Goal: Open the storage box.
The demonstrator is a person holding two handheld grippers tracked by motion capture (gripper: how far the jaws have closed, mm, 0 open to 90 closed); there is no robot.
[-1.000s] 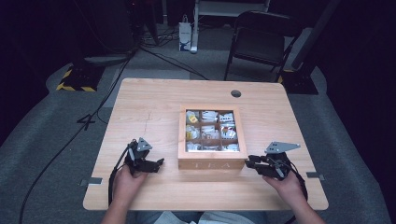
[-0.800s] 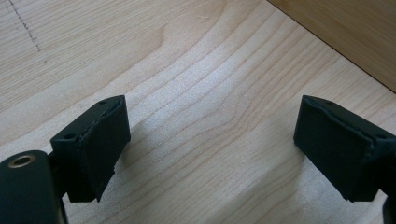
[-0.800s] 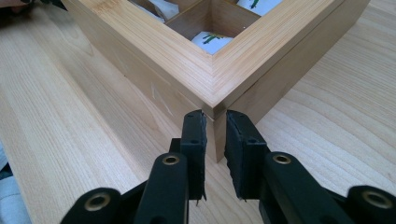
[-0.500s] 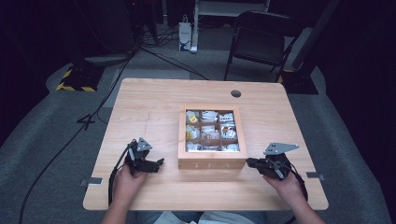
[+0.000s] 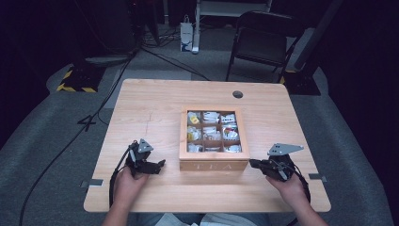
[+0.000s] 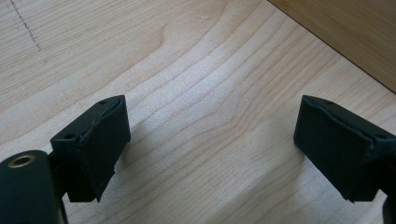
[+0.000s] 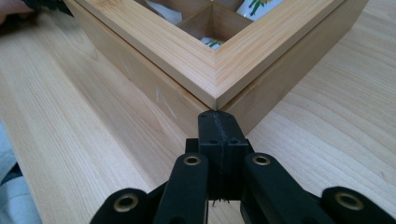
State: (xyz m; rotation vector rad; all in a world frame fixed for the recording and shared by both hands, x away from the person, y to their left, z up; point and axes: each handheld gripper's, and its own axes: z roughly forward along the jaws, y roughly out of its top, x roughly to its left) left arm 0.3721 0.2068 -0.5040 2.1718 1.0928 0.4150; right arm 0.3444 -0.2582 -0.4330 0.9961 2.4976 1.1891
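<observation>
The pale wooden table (image 5: 155,108) is carrying a square wooden compartmented tea box (image 5: 214,165) lying between both grippers — the right gripper (image 7: 218,122), having just been closing, is sitting pressed together empty at its corner, the left gripper (image 6: 210,140) gaping wide, empty.

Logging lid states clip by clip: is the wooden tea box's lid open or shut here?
Shut. The windowed lid lies flat on the square wooden tea box, its frame flush along the box wall in the right gripper view; packets show through the panes.

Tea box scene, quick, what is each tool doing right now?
Left tool: open, nothing between its jaws.
Right tool: just closed shut, empty, tips at the tea box corner.
</observation>
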